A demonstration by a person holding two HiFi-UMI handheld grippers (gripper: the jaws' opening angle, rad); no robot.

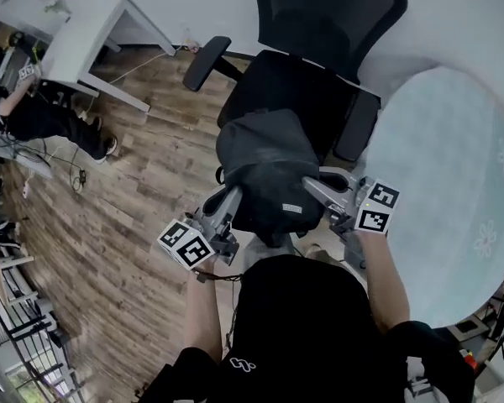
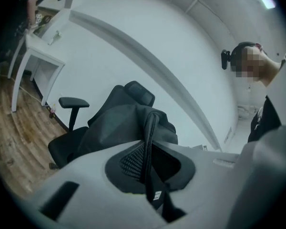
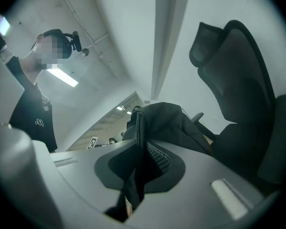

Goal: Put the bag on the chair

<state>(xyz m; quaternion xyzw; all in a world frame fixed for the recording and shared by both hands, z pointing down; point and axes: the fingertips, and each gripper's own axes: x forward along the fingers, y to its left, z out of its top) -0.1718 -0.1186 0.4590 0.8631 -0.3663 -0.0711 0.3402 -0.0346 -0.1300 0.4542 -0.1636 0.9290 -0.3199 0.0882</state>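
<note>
A dark grey bag (image 1: 265,170) hangs between my two grippers, just in front of the black office chair (image 1: 307,82) and over the near edge of its seat. My left gripper (image 1: 233,198) is shut on the bag's left strap (image 2: 149,147), which runs through its jaws. On the other side my right gripper (image 1: 312,186) is shut on the right strap (image 3: 139,151). In the left gripper view the bag (image 2: 119,125) covers most of the chair (image 2: 71,137). The chair's tall back (image 3: 238,85) stands behind the bag (image 3: 171,123) in the right gripper view.
A round pale table (image 1: 454,191) lies close on the right of the chair. A white desk (image 1: 88,40) stands at the far left, where a person (image 1: 42,116) sits. Wooden floor (image 1: 126,225) spreads left of the chair.
</note>
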